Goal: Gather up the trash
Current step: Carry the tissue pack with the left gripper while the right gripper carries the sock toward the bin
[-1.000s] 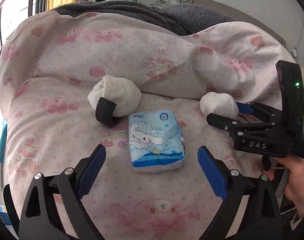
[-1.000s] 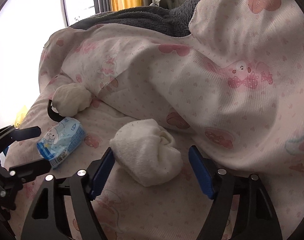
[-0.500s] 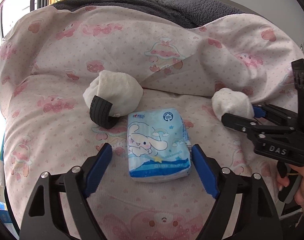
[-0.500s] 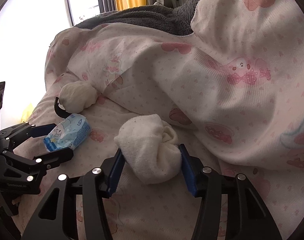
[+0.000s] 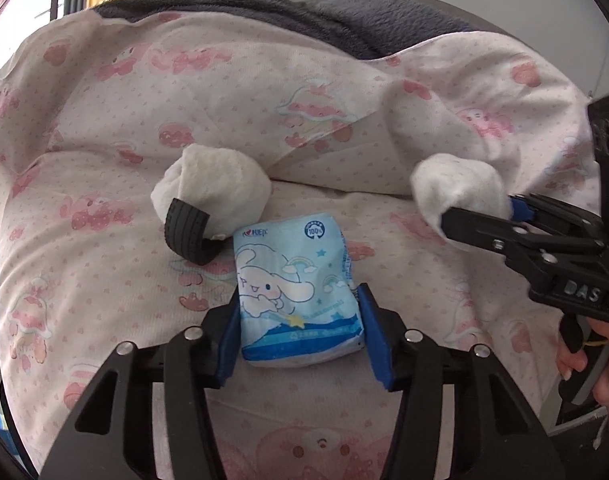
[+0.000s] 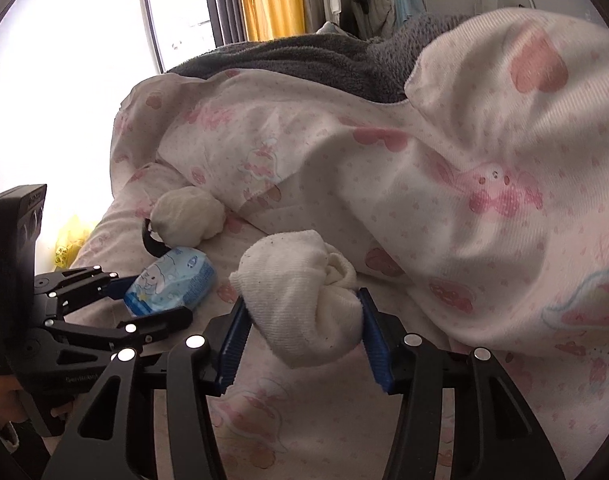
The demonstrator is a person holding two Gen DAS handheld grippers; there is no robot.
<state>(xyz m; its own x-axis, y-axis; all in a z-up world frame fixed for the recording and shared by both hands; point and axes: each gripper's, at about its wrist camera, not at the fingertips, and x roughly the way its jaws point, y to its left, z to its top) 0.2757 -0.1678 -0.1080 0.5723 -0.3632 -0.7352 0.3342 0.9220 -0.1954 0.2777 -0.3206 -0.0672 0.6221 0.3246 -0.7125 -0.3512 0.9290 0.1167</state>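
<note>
A light-blue tissue pack printed with a cartoon dog lies on the pink bedding. It sits between the blue pads of my left gripper, whose jaws are closing and touch both its sides. A rolled white sock ball is clamped in my right gripper. In the left wrist view the same ball shows at the right in the right gripper. In the right wrist view the pack and the left gripper are at the left.
A second white ball with a black ribbed band lies just beyond the pack. A pink cartoon-print quilt bunches up behind, over a grey blanket. A hand holds the right gripper's handle.
Both grippers' jaws have come together: the left around the tissue pack, the right onto the sock ball. Neither hand has shifted much.
</note>
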